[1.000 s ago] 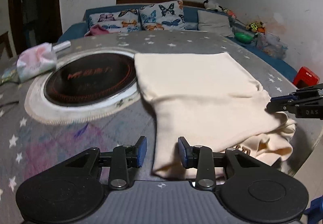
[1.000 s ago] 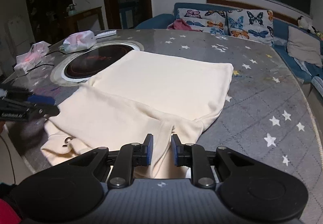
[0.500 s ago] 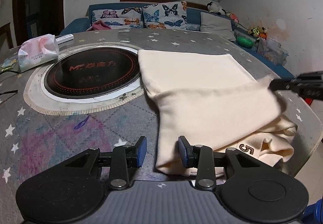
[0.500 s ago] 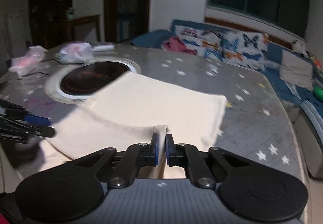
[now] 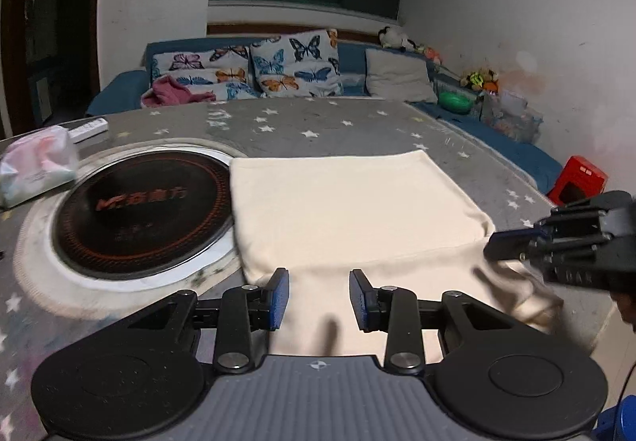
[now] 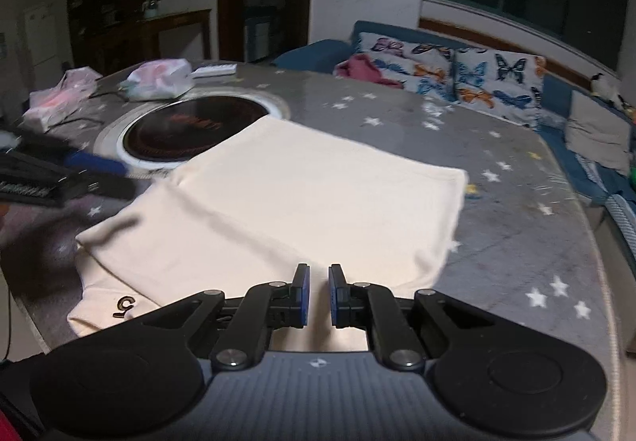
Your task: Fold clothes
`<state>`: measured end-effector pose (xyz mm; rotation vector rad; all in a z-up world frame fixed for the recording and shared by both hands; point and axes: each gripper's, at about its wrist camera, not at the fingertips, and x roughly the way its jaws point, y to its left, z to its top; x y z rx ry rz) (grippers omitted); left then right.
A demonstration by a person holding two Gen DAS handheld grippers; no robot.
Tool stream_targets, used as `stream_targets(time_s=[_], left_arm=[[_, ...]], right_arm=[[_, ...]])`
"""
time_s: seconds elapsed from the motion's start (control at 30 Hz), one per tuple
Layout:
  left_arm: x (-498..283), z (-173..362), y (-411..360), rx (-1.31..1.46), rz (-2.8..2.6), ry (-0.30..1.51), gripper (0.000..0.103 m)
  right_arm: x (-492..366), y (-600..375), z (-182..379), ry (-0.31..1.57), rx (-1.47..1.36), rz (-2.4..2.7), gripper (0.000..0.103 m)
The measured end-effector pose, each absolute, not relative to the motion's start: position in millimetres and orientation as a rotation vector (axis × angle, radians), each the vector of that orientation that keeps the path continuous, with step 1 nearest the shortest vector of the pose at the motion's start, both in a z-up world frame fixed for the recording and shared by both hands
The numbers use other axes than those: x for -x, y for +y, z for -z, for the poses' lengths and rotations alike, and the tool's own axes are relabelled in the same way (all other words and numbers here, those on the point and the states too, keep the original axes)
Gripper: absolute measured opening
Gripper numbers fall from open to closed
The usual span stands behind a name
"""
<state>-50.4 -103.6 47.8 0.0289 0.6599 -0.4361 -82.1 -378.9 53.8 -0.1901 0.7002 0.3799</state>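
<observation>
The left gripper (image 5: 319,298) hovers low over the near edge of a cream garment (image 5: 349,218), its blue-padded fingers (image 5: 279,298) spread wide with nothing between them. The right gripper (image 6: 318,294) sits at the garment's (image 6: 302,202) near hem, fingers (image 6: 303,294) parted by a narrow gap; the cloth lies beneath them rather than pinched. The garment is spread flat on the star-patterned grey desk (image 6: 516,242), just right of the round induction cooktop (image 5: 143,210) sunk into the desk, one corner overlapping its pale rim. In the right wrist view a dark embroidered mark (image 6: 125,306), seemingly a "5" turned sideways, shows on the folded corner nearest the camera. Red lettering on the cooktop's glass is blurred and unreadable. Seen from the left wrist view, the right gripper (image 5: 512,244) is motion-smeared at the garment's right edge, white letters on its body too soft to read, and the cloth below it is bunched and indistinct. Beyond the cooktop lie a plastic-wrapped tissue pack (image 5: 37,164) and a white remote control (image 5: 89,130). Farther back, butterfly-print cushions (image 5: 296,69) line a blue sofa (image 5: 119,93).
</observation>
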Motion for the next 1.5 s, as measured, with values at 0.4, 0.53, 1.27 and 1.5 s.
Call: stream_targets(time_s=[0.4,0.53,1.27,1.5], left_arm=[[40,-33,-107,-0.092,0.44,0.686,0.034],[55,-38,-103,-0.114,0.473,0.671,0.035],[152,-25,-114,-0.488,0.709,0.529,0.049],[149,-10,-129,-0.551,0.731,0.48,0.039]], right_arm=[[90,-384,-50,0.736,0.222,-0.403,0.011],[105,-386,-55,0.747,0.222,-0.434,0.012],[124,-378,-54,0.743,0.278,-0.455,0.016],[137,-379,-61,0.738,0.321,-0.46,0.027]])
